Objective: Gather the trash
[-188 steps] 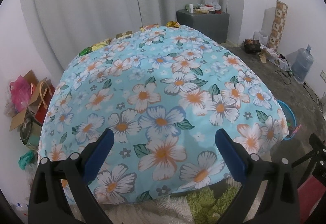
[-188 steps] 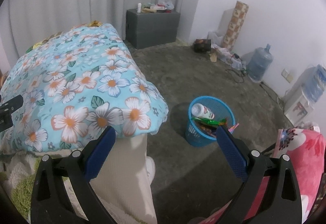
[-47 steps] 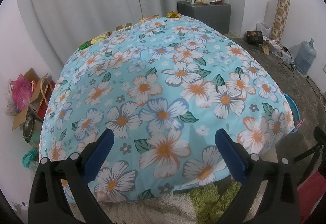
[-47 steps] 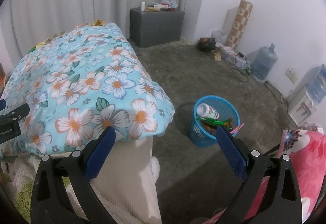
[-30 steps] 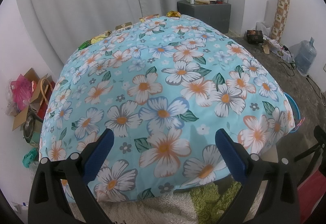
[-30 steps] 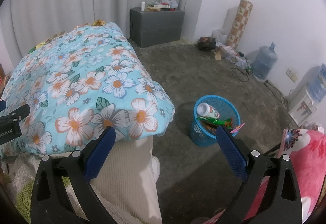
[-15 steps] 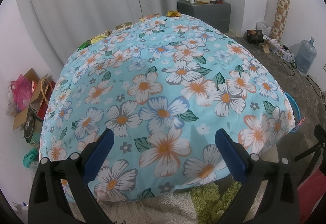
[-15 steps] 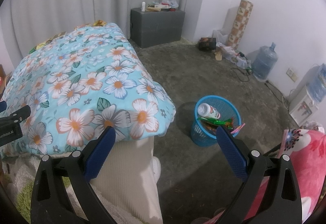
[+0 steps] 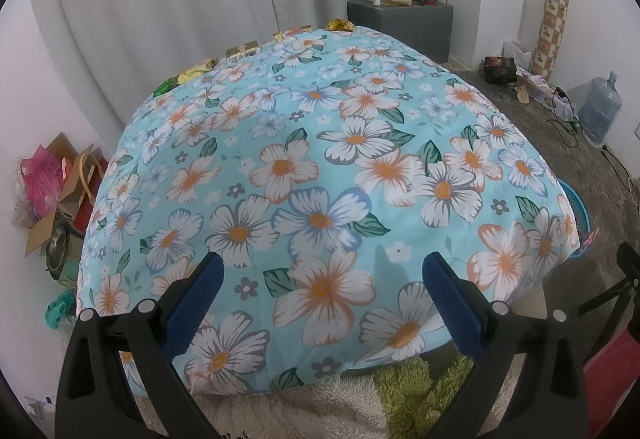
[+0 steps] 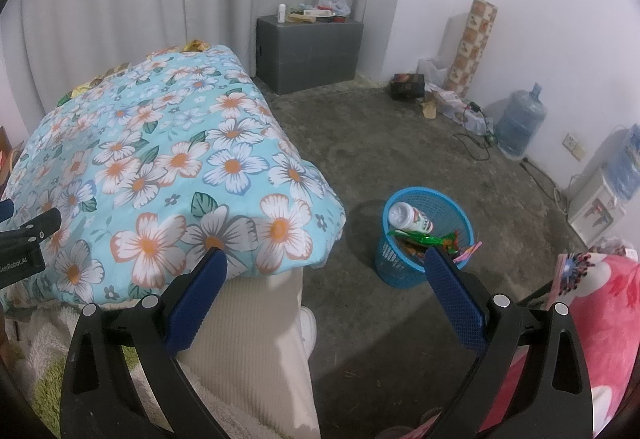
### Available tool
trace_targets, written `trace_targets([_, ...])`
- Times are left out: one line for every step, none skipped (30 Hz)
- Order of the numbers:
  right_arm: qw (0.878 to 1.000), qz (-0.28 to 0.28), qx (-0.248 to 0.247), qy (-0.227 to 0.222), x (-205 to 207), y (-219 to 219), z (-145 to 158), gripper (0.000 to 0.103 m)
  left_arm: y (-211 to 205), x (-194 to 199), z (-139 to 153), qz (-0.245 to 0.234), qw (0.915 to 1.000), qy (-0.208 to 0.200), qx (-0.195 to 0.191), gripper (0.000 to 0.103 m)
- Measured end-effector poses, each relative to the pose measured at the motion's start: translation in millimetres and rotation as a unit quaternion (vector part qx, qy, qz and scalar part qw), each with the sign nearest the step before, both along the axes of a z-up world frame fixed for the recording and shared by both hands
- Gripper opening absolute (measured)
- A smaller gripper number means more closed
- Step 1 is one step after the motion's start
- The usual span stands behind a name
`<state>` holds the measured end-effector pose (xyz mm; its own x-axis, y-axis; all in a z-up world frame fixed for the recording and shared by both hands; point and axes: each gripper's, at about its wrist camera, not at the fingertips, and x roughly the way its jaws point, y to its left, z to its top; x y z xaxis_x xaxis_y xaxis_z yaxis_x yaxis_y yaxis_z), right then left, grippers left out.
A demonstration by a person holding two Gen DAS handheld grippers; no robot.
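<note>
Wrappers (image 9: pixel 240 50) lie in a row along the far edge of the flowered counter (image 9: pixel 320 167). Left claw (image 9: pixel 320 299) nearer, wide open, empty. Right claw (image 10: pixel 324 289) wide open, empty; bin (image 10: pixel 428 239) right.

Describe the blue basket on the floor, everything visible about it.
The blue basket is a round plastic mesh bin, standing upright on the grey concrete floor beside the corner of the flowered bedcover, not touching it. It is partly filled: a white bottle lies tilted on top, over green and orange wrappers. A pink piece pokes over the rim. Neither tool touches it.
</note>
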<state>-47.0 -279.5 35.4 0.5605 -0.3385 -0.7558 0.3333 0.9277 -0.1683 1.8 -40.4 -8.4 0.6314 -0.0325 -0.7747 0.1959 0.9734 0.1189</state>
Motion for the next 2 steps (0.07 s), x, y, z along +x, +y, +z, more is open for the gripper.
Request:
trace_targets([1.000,0.000,0.000,0.000,0.7,2.2,0.0,0.095,0.1,-0.1,-0.1,0.000,1.0000,0.000,0.000,0.097])
trace_targets([1.000,0.000,0.000,0.000,0.5,2.0,-0.1,0.095,0.1,0.2,0.0,0.000,1.0000,0.000,0.000,0.097])
